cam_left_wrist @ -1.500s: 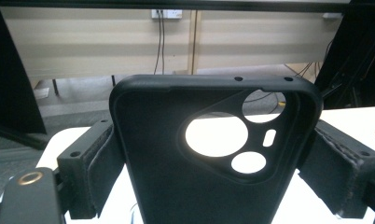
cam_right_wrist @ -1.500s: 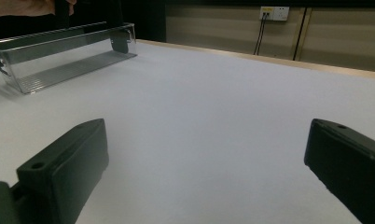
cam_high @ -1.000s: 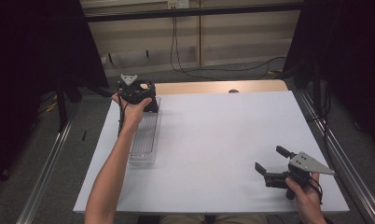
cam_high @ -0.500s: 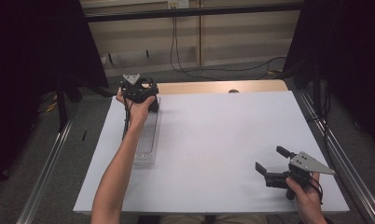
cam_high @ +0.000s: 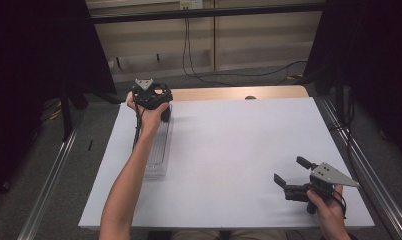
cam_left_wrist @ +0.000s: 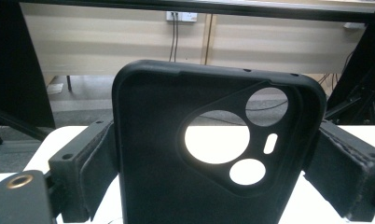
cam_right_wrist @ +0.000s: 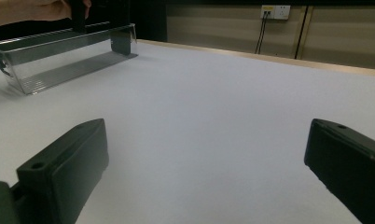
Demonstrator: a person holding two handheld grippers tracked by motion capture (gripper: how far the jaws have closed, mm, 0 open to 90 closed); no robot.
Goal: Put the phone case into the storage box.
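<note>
The white rectangular worktop (cam_high: pixel 239 160) spans the middle of the high view, with a strip of bare wood along its far edge. On its left part lies a long clear plastic tray (cam_high: pixel 158 150), running from mid-frame up toward the upper left; in the right gripper view the same tray (cam_right_wrist: pixel 59 56) sits in the upper left corner.

The person's left forearm rises from the bottom edge of the high view, left of centre, and stretches straight up the frame over the tray. The left hand (cam_high: pixel 146 112) wraps the left gripper (cam_high: pixel 151 97) above the tray's far end, in the upper left of the frame. In the left gripper view its two jaws press against the side edges of a black rubbery phone case (cam_left_wrist: pixel 213 149), held upright between them, inner face toward the camera, its camera cut-outs in the upper right.

The right hand (cam_high: pixel 326 202) sits in the lower right corner of the high view, holding the right gripper (cam_high: pixel 291 172) low over the worktop and pointed toward upper left. Its jaws stand wide apart with nothing between them, bare worktop showing in the gap.
</note>
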